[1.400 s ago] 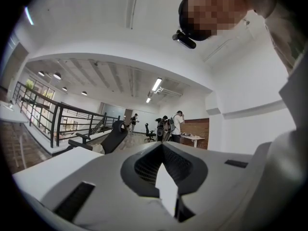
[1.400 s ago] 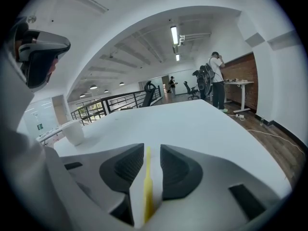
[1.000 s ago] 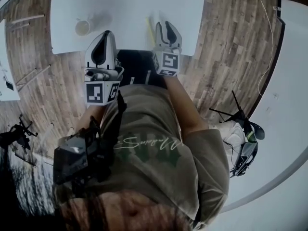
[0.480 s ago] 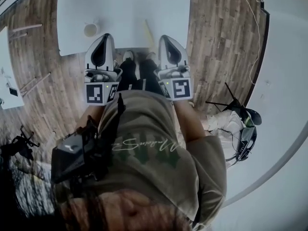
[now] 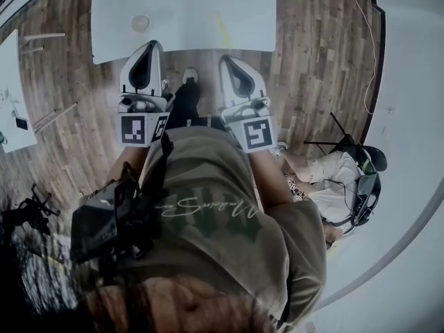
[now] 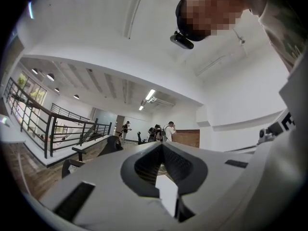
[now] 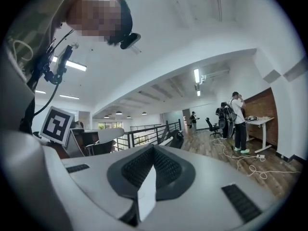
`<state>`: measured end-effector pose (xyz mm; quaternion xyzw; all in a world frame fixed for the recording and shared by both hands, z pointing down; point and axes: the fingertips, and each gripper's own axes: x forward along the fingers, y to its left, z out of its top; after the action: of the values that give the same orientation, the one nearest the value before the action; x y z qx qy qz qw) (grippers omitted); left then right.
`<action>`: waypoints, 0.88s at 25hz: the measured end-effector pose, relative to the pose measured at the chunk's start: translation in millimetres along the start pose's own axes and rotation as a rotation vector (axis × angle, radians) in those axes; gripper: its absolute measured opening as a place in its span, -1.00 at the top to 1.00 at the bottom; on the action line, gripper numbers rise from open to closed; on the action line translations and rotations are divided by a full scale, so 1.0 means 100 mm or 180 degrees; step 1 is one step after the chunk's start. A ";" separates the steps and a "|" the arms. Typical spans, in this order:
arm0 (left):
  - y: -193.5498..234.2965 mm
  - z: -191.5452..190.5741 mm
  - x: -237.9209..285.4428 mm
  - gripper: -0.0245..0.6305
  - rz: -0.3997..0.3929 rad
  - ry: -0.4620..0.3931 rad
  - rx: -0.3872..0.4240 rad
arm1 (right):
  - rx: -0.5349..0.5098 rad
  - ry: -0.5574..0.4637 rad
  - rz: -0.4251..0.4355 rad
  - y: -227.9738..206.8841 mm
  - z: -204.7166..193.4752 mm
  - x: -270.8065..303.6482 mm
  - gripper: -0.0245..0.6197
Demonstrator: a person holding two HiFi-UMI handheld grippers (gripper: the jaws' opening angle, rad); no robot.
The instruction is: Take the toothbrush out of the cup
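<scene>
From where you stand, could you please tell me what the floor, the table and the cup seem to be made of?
Floor: wood planks or wood-look laminate, brown and matte; plank seams and grain show.
Table: smooth white top, probably laminate or painted board; even, no grain.
Cup: pale and round; too small to tell, perhaps paper or plastic.

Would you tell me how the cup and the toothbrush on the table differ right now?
The cup is round and pale; the toothbrush is thin and yellow. The cup stands toward the table's left, the toothbrush lies flat nearer its middle, outside the cup. Both rest on the table.
</scene>
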<state>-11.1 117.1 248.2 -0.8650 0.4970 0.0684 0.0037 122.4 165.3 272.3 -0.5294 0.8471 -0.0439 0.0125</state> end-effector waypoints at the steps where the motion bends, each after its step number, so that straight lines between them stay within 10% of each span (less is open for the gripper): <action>1: 0.02 -0.01 -0.07 0.89 0.0030 0.0002 0.0014 | 0.0024 -0.0012 0.0044 0.06 -0.02 -0.02 0.96; 12: -0.37 -0.03 -1.60 0.89 0.0494 0.0114 0.0048 | 0.0374 -0.0248 0.0249 0.90 -0.10 -1.07 0.97; 22: -0.68 0.37 -2.87 0.89 0.0310 -0.0057 0.0272 | 0.0158 -0.0384 -0.0057 1.95 0.09 -1.97 0.98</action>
<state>-99.0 400.5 242.1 -0.8382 0.5410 0.0549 0.0417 34.7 426.2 241.1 -0.5381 0.8387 -0.0329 0.0763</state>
